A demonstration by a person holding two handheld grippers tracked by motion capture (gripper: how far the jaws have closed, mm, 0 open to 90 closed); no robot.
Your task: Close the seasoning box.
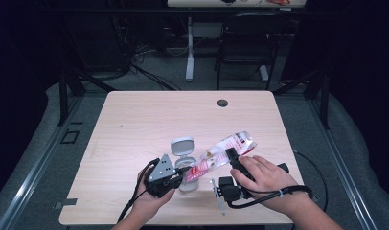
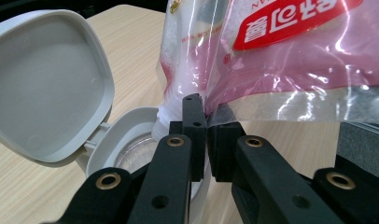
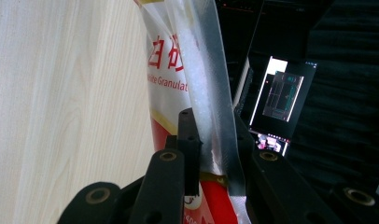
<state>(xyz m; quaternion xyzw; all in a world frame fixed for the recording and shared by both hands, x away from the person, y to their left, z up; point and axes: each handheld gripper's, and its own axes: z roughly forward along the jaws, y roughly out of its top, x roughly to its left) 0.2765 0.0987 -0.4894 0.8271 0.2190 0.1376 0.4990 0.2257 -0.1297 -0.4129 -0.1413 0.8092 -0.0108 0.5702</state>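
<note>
surface: light wood table (image 1: 135,120) | on it — open grey-lidded jar (image 1: 183,148)

This looks like a lab or recording room. A pale wooden table (image 1: 135,120) stands alone on grey floor between black curtains, with loose cables (image 1: 135,62) and a black chair (image 1: 245,43) beyond its far edge. A lit screen (image 3: 281,102), probably a monitor, glows in the dark.

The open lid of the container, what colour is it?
The lid is light grey, plain; it shows best in the left gripper view.
</note>
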